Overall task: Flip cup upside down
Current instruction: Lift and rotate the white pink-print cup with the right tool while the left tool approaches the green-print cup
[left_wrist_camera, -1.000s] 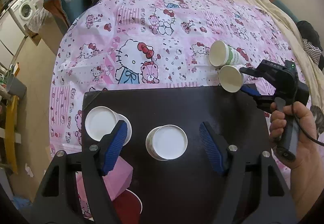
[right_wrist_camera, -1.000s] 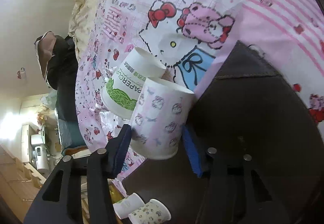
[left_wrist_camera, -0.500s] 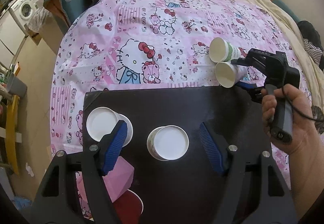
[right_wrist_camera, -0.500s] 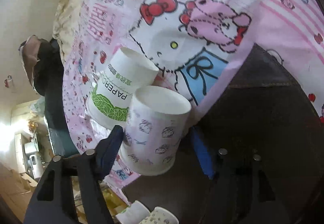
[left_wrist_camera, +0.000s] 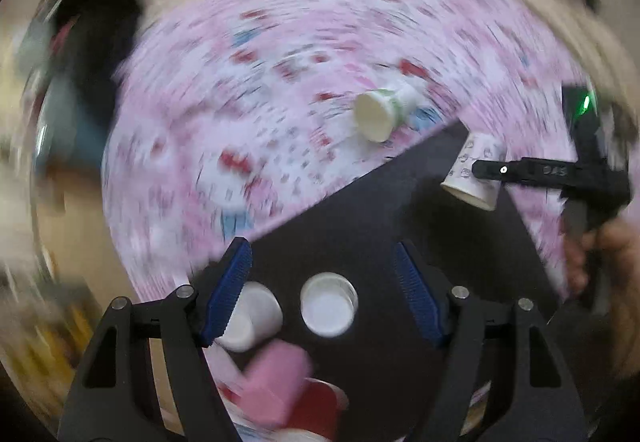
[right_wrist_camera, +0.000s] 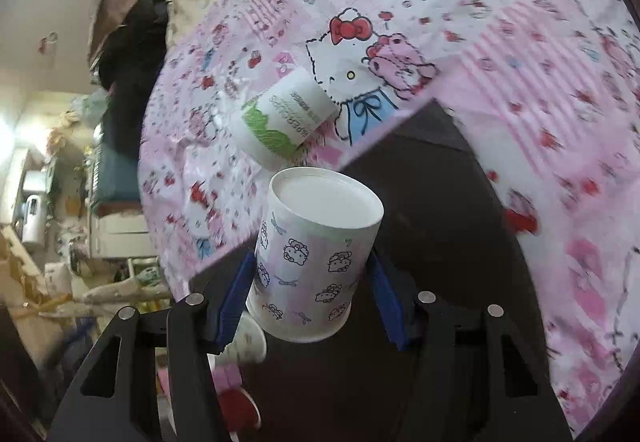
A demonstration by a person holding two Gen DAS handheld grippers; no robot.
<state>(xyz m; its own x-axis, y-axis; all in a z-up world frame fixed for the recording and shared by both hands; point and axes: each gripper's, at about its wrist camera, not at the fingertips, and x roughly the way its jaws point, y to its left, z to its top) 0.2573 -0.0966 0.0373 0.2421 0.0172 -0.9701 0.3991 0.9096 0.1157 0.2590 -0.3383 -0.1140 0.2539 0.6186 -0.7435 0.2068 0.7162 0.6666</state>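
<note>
In the left wrist view, badly smeared by motion, the left claw (left_wrist_camera: 323, 292) stands wide open and holds nothing above the dark desk (left_wrist_camera: 372, 218), with two white cups that seem to sit base-up, one (left_wrist_camera: 329, 304) between its blue pads and another (left_wrist_camera: 250, 322) just beside the left pad; at 2 o'clock the right claw (left_wrist_camera: 486, 172) grips the patterned cup (left_wrist_camera: 474, 172), tilted with its wider end down. In the right wift view, the right claw (right_wrist_camera: 310, 294) is closed onto the patterned cup (right_wrist_camera: 314, 258), its flat white base facing up and away, held over the desk (right_wrist_camera: 432, 202), while a green-printed paper cup (right_wrist_camera: 282, 118) lies on its side on the pink Hello Kitty bedspread (right_wrist_camera: 500, 54) at 11 o'clock.
</note>
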